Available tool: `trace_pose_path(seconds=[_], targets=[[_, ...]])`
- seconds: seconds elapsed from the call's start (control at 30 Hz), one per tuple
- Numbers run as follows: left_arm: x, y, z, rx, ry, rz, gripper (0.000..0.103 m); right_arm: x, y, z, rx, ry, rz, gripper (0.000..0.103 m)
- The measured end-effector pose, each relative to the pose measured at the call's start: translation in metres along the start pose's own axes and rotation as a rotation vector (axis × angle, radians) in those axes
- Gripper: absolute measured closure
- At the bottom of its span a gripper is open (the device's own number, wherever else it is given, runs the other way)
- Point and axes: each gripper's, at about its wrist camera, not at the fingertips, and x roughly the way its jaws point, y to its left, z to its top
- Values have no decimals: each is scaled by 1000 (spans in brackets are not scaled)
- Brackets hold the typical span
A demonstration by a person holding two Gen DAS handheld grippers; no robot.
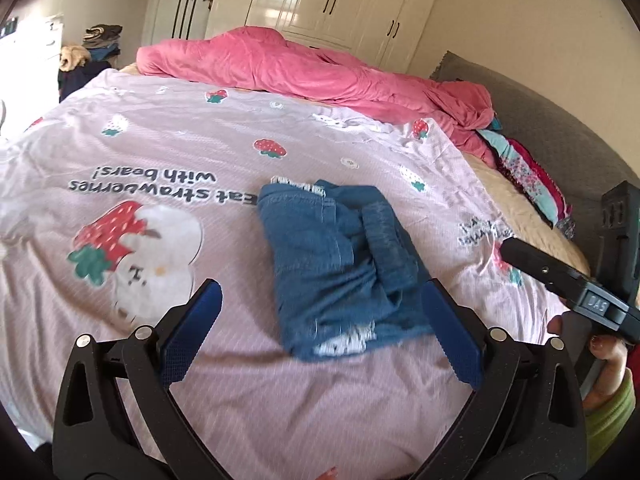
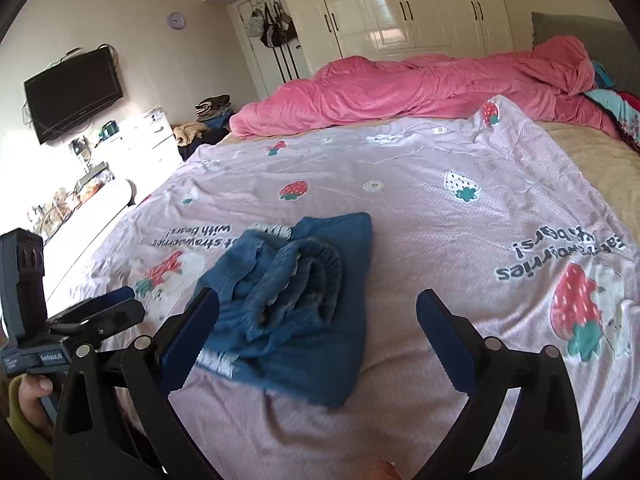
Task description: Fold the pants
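A pair of blue denim pants (image 1: 340, 264) lies folded in a compact bundle on the lilac strawberry-print bedspread (image 1: 180, 148), with frayed white hems showing at the near and far ends. It also shows in the right wrist view (image 2: 296, 300), waistband rolled on top. My left gripper (image 1: 322, 320) is open and empty, just short of the bundle's near edge. My right gripper (image 2: 318, 324) is open and empty, with the bundle's near part between its fingers. The right gripper's body (image 1: 568, 280) shows at the right of the left wrist view; the left gripper's body (image 2: 92, 316) shows at the left of the right wrist view.
A rumpled pink duvet (image 1: 304, 64) lies across the far side of the bed. Patterned fabric (image 1: 528, 176) lies by the grey headboard (image 1: 560, 128). White wardrobes (image 2: 400, 8) line the back wall. A wall TV (image 2: 72, 92) and white drawers (image 2: 144, 140) stand left.
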Motion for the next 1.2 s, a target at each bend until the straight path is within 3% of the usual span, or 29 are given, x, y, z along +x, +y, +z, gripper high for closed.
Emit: trace_pose_path(seconds=[0.53, 0.83, 1.2], targets=[[-31, -4, -44, 10, -3, 42, 9, -33, 28, -54, -76, 3, -52, 5], [-17, 9, -71, -29, 70, 64, 9, -30, 18, -85, -37, 45, -87, 5], [-11, 10, -76, -31, 85, 72, 9, -17, 12, -95, -15, 89, -123, 4]])
